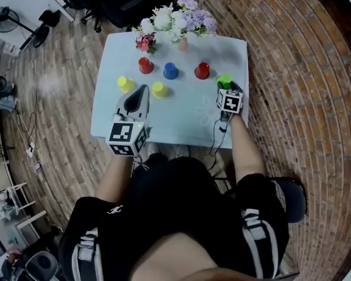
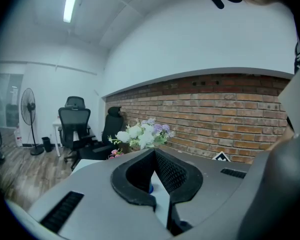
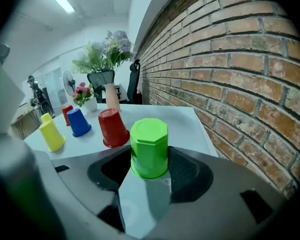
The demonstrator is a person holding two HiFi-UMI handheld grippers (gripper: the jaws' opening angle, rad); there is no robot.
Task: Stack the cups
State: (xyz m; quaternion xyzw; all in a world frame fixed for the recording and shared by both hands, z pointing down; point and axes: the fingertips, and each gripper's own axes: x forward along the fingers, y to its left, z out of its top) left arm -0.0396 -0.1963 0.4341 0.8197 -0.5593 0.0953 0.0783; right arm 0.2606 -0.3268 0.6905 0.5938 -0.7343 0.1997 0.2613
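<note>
Pale table (image 1: 181, 124) beside a brick wall (image 3: 240, 59): the green cup (image 3: 149, 146) stands upside down, nearer me than the bouquet (image 1: 176, 17) and to its right, pinched in my right claw (image 1: 225, 88). My left claw (image 1: 141, 91), pressed together and empty, hangs left of the bouquet, also nearer me.

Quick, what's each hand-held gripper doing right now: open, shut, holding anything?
Left hand-held gripper: closed, holding nothing.
Right hand-held gripper: closed on the upside-down green cup.
</note>
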